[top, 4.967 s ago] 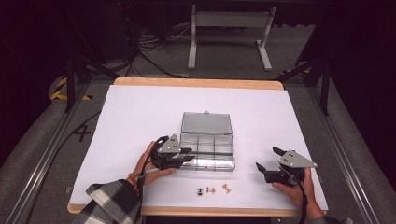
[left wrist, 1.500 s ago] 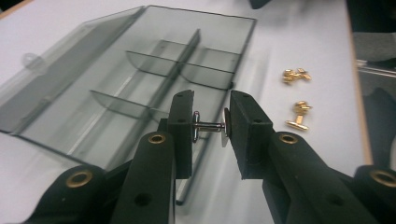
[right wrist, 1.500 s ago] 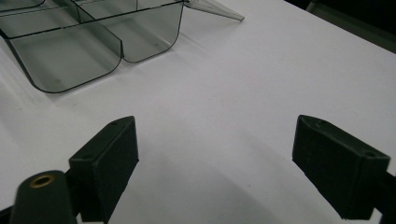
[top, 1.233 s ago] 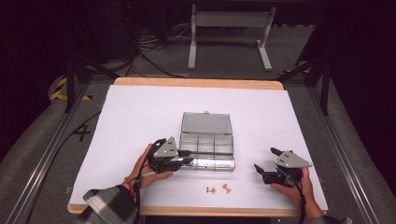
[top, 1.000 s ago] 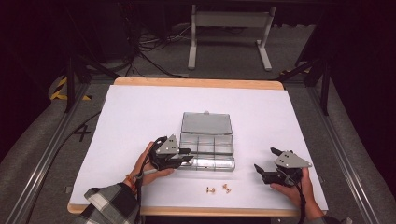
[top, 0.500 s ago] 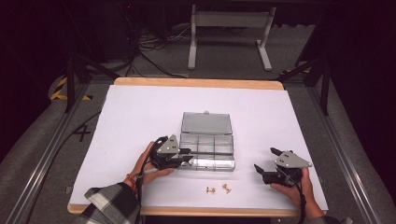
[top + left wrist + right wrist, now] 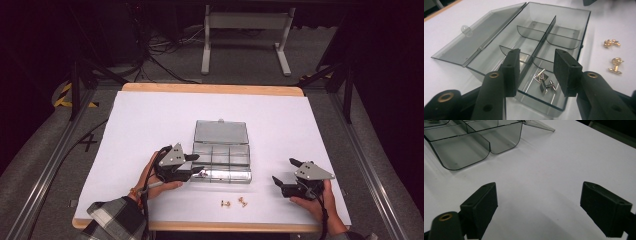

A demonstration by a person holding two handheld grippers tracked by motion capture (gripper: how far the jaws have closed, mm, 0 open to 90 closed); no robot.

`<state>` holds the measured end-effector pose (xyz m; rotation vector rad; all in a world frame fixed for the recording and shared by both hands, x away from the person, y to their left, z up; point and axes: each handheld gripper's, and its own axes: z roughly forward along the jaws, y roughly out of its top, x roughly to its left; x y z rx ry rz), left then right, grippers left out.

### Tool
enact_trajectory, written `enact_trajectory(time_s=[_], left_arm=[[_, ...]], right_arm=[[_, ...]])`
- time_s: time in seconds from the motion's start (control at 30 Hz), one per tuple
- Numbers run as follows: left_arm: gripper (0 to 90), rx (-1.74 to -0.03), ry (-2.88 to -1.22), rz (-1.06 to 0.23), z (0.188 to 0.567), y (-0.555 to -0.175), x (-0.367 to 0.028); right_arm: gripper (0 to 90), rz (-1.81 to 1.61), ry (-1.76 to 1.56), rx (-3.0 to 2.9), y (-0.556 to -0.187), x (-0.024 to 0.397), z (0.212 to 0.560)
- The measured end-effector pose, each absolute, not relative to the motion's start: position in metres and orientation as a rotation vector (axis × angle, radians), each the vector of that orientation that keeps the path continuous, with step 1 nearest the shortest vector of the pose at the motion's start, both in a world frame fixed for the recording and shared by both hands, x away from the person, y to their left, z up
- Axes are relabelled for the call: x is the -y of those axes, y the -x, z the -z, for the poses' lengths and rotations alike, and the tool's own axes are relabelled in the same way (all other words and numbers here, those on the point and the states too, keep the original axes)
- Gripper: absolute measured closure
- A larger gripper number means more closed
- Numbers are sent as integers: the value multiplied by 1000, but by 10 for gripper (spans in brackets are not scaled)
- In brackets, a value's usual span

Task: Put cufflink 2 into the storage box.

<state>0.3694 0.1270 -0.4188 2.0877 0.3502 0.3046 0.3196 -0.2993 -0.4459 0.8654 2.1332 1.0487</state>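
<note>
A smoky clear compartment box (image 7: 223, 175) lies open mid-table, its lid (image 7: 220, 132) folded back. My left gripper (image 7: 196, 164) hovers at the box's near-left corner. Its jaws have just been opening and now stand apart over that corner compartment (image 7: 537, 62). A pair of silver cufflinks (image 7: 544, 81) lies loose on the compartment floor below them, untouched by the pads. Two gold cufflinks (image 7: 225, 203) (image 7: 243, 201) rest on the white table in front of the box. My right gripper (image 7: 285, 170) sits wide open on the table right of the box, with nothing between its jaws (image 7: 540, 192).
The white tabletop (image 7: 150, 125) has free room left of, behind and right of the box. The other compartments (image 7: 564, 31) hold nothing. In the right gripper view the box's end wall (image 7: 461, 152) is at top left. Dark floor, cables and a stand lie beyond the far edge.
The silver pair that lay at the table's front five seconds ago now lies in the box. My left jaws have spread wider since half a second ago. The right gripper has stayed put.
</note>
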Motion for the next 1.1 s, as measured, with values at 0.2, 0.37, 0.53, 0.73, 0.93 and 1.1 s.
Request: enact_trajectory(time_s=[0.2, 0.37, 0.53, 0.73, 0.93, 1.1], left_arm=[[496, -378, -2049, -336, 415, -361, -144], [373, -418, -2018, -396, 414, -349, -163], [291, -469, -1999, -401, 422, -341, -180], [192, -509, -1993, -390, 436, -331, -196], [155, -564, -1994, -399, 448, -325, -211], [138, -607, -1979, -406, 457, -322, -220]], right_arm=[[212, -1062, -867, -2131, -319, 301, 445], [263, -1127, -874, -2165, -314, 301, 441], [308, -1205, -873, -2192, -310, 299, 433], [363, -1285, -845, -2202, -303, 293, 423], [412, -1298, -777, -2239, -297, 278, 420], [446, -1320, -716, -2321, -293, 260, 422]])
